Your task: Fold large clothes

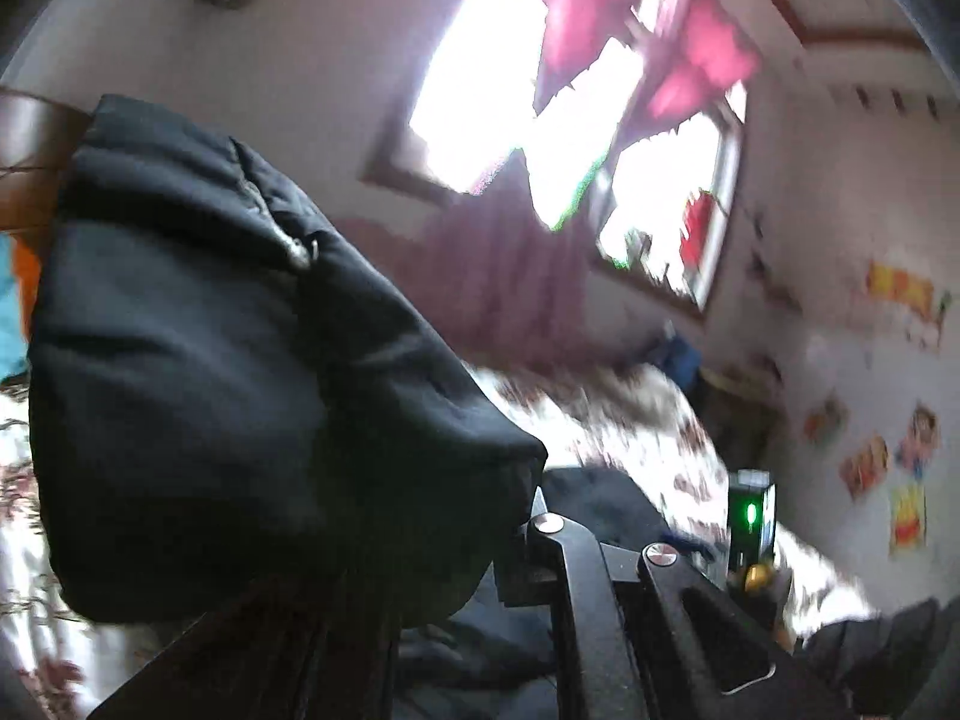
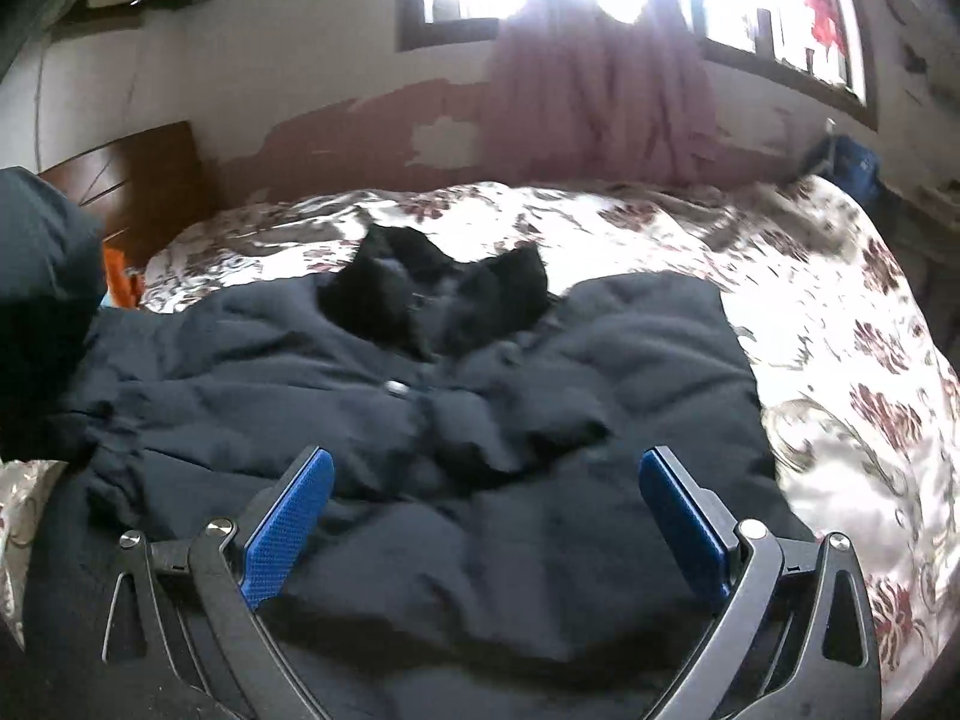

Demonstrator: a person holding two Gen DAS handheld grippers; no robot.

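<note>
A large dark navy padded jacket (image 2: 456, 420) lies spread on the bed, its black fur collar (image 2: 420, 288) toward the far side. My right gripper (image 2: 486, 474) is open just above the jacket's lower front, blue pads wide apart and empty. My left gripper (image 1: 528, 510) is shut on the jacket's sleeve (image 1: 240, 372) and holds it lifted in the air; the bulging sleeve hides the fingertips. The lifted sleeve also shows at the left edge of the right wrist view (image 2: 42, 300).
The bed has a white floral cover (image 2: 840, 360). A wooden headboard (image 2: 150, 174) stands at the left, a pink curtain (image 2: 600, 96) and bright window behind. A wall with stickers (image 1: 900, 420) is at the right. A device with a green light (image 1: 750, 516) sits by the left gripper.
</note>
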